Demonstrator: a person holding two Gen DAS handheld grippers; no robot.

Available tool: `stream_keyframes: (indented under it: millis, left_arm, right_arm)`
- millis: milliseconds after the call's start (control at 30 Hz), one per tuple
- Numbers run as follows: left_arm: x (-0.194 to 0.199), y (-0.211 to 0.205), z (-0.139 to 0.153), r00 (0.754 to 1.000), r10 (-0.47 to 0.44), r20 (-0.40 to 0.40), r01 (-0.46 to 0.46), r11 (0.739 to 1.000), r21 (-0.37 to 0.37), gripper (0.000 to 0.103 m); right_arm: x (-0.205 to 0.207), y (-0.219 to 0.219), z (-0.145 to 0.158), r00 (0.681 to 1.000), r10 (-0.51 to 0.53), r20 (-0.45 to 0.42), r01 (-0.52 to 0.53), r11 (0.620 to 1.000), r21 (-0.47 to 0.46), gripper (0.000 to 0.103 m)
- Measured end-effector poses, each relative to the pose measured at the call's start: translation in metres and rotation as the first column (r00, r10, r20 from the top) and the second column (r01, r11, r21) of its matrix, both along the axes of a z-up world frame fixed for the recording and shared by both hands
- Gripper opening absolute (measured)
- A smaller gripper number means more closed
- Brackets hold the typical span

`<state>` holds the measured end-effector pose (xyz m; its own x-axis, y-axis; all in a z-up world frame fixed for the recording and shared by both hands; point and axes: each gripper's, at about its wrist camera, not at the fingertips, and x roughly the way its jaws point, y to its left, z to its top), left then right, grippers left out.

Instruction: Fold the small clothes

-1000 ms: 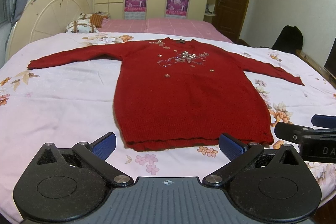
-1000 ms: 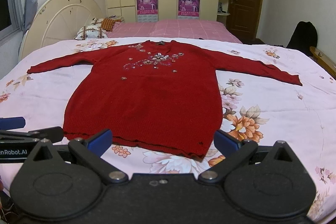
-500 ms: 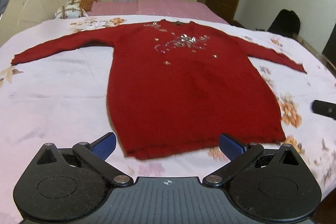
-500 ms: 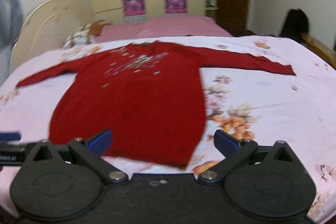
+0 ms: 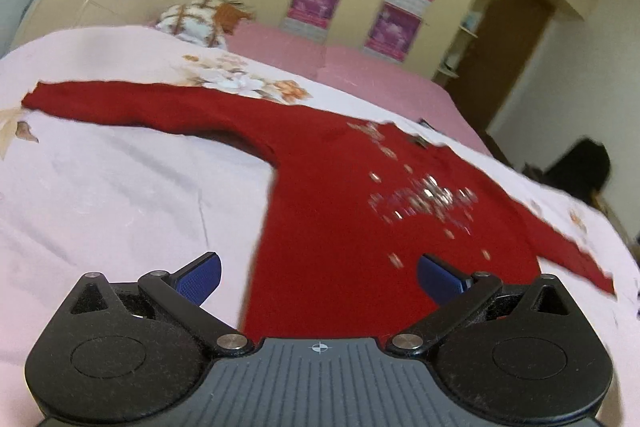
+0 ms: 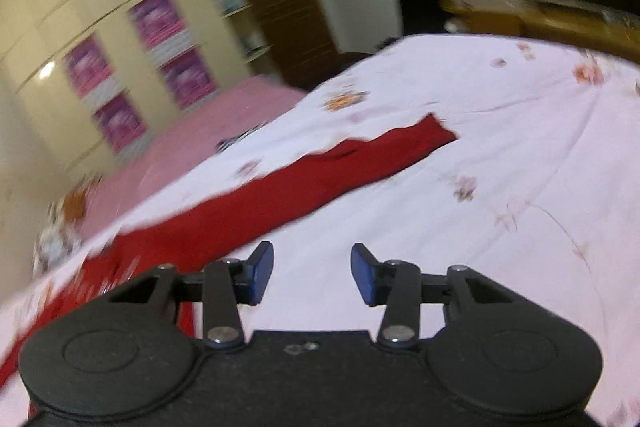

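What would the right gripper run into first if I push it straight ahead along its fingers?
Probably the bare floral bedsheet: the right gripper, open and empty, points just beside the red sweater's sleeve, which lies slightly left. Motion blur makes depth uncertain.

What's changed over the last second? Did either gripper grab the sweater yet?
No grab yet. Both grippers swung apart: the left gripper moved in over the sweater body and tilted toward its left sleeve; the right gripper turned toward the right sleeve and its jaws narrowed, though they remain open and empty. The sweater lies flat on the bed as before.
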<state>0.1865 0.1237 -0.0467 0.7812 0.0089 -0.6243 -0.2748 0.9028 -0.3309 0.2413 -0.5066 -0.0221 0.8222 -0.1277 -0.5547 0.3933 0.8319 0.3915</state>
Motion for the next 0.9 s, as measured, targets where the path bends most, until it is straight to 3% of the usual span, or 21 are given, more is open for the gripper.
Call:
stream_keyframes:
  millis: [167,333,433,667,733,800,900]
  left_arm:
    - [0.038,0.020,-0.024,0.995,0.080,-0.060,-0.080,0.997,0.007,0.103]
    - [0.079,0.032,-0.047,0.983,0.111,-0.146,-0.104,0.993,0.055,0.103]
    - [0.091,0.034,-0.053,0.983,0.131,-0.128,-0.126,0.991,0.046,0.103]
    - [0.107,0.031,-0.051,0.987,0.118,-0.110,-0.109,0.990,0.087,0.103]
    - [0.108,0.030,-0.050,0.988,0.096,-0.122,-0.083,0.990,0.113,0.103]
    - [0.106,0.031,-0.047,0.990,0.086,-0.116,-0.069,0.987,0.142,0.103]
    - [0.102,0.039,-0.041,0.992,0.084,-0.099,-0.070,0.988,0.141,0.103]
  right_arm:
    - [0.058,-0.077,-0.050,0.988,-0.152,0.002,0.149,0.970,0.192,0.042]
    - [0.097,-0.116,-0.085,0.975,-0.221,0.012,0.209,0.937,0.281,0.042]
    - [0.109,-0.130,-0.102,0.966,-0.259,-0.005,0.246,0.912,0.330,0.036]
    - [0.125,-0.130,-0.103,0.972,-0.233,0.012,0.220,0.934,0.281,0.031]
    - [0.128,-0.129,-0.102,0.975,-0.224,0.003,0.215,0.940,0.265,0.025]
    - [0.130,-0.129,-0.099,0.974,-0.228,-0.013,0.224,0.944,0.242,0.008]
    - [0.146,-0.112,-0.086,0.975,-0.210,-0.073,0.215,0.974,0.072,0.005]
